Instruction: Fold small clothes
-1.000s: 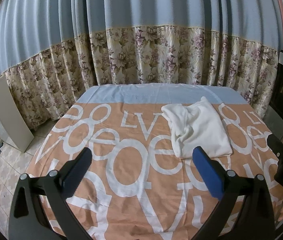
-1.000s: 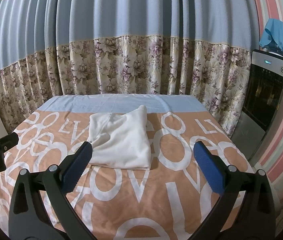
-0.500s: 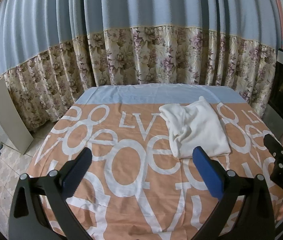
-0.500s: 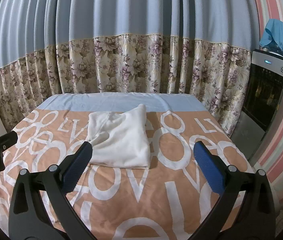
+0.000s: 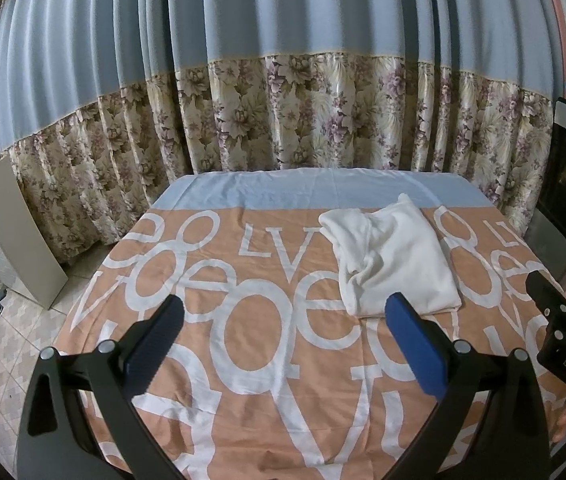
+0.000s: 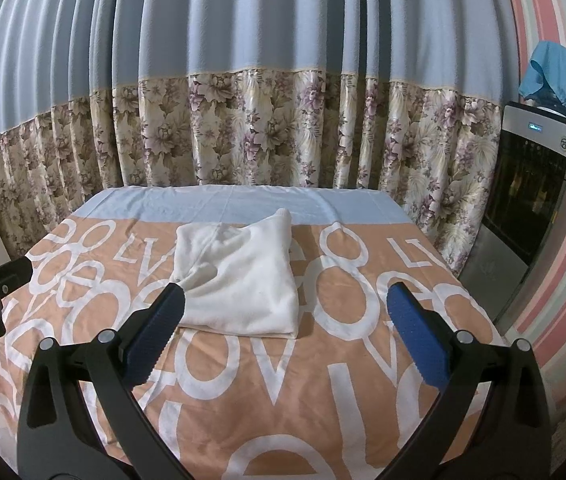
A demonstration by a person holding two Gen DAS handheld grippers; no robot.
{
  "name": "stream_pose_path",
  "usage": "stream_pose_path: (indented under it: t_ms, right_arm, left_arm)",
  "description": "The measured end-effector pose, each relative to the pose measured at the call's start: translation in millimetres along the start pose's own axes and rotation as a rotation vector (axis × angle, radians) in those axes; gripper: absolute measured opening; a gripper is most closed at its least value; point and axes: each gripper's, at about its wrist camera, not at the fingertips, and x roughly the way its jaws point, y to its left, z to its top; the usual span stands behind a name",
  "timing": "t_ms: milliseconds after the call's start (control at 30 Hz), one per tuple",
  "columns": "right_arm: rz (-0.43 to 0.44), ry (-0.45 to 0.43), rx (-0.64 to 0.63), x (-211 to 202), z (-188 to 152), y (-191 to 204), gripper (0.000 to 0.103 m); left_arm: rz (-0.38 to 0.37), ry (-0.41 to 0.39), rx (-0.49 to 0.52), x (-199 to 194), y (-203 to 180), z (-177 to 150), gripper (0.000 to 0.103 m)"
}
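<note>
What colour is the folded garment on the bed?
White garment, plain; clearest in the right wrist view.

Right claw [image 6: 285,332] spread wide, empty; folded white garment [image 6: 243,280] on bedspread [image 6: 323,380] ahead.

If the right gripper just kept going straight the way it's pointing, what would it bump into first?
Probably the bedspread. The right gripper, open and empty, points slightly downward over the bed, with the folded white garment just left of its centre line, so it might clip that garment's near right corner. Depth is hard to judge.
</note>
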Motion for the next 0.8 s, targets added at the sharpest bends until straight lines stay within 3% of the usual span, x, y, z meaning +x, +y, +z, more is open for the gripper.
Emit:
stream_pose_path:
  t_ms: [200, 800]
  right_arm:
    - [0.003, 0.009, -0.010, 0, -4, -3, 0.100]
    - [0.000, 0.009, -0.018, 2, -5, -11, 0.100]
  left_arm:
    - [-0.017, 0.007, -0.007, 0, 3, 0, 0.101]
    - [0.032, 0.012, 0.015, 6, -1, -1, 0.101]
